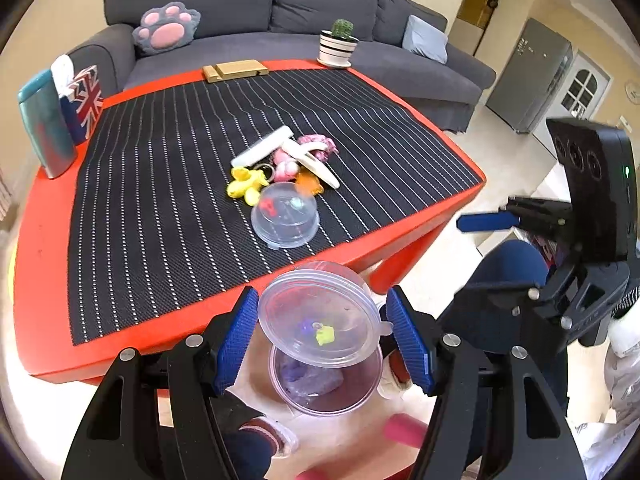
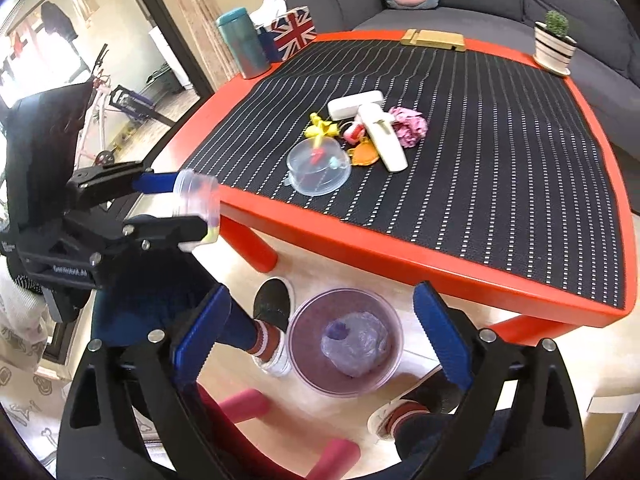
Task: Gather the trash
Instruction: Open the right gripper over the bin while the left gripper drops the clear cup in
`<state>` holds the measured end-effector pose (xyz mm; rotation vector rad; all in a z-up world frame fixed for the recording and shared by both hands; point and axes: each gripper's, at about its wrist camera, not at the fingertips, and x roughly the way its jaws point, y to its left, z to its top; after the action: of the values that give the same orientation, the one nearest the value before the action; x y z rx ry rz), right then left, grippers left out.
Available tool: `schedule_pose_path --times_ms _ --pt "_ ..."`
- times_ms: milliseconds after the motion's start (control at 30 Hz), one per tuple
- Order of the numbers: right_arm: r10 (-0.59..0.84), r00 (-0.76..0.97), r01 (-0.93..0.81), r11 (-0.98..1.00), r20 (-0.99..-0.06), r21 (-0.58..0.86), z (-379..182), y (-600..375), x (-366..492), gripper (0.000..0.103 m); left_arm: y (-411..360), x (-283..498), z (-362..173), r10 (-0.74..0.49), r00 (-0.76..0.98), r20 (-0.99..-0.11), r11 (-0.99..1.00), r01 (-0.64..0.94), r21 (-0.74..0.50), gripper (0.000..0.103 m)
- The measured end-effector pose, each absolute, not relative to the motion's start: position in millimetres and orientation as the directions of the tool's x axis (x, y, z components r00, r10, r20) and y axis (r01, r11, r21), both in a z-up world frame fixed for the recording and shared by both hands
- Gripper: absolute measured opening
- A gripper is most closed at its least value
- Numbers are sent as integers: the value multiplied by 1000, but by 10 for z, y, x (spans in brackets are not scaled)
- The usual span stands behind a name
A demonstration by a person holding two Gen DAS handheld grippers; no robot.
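Left gripper [image 1: 322, 336] jaws clamp clear cup [image 1: 320, 316] over bin [image 2: 346, 344]; right gripper [image 2: 316, 346] jaws wide, empty. Risk: tilted cup slipping, missing toward six o'clock floor.

Left gripper [image 1: 320, 340] jaws clamping clear lidded container [image 1: 320, 316], bin [image 1: 326, 380] below
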<state>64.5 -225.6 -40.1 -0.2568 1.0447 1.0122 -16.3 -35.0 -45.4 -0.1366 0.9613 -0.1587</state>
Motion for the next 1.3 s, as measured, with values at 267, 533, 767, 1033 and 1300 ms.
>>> schedule_pose_path --times_ms 267,533,767,1033,1300 --pt "575 154 -769 581 -804 268 -362 -2433 713 91 -519 -153 -463 -203 548 -812 979 111 -170 64" --pt "583 169 -763 588 -795 268 -308 -2498 744 92 -554 -135 -421 -205 559 -804 979 104 -177 92" --pt "586 168 -763 587 -793 272 -310 -2500 743 93 -517 -123 -401 -200 560 -804 979 83 -186 95" --pt "586 165 -763 586 -793 273 -311 -2483 732 93 -492 -135 -404 -196 562 -804 979 73 -188 95" --pt "587 169 -764 585 -792 271 -297 -2466 733 93 -467 -135 -400 -195 564 -802 979 66 -192 95"
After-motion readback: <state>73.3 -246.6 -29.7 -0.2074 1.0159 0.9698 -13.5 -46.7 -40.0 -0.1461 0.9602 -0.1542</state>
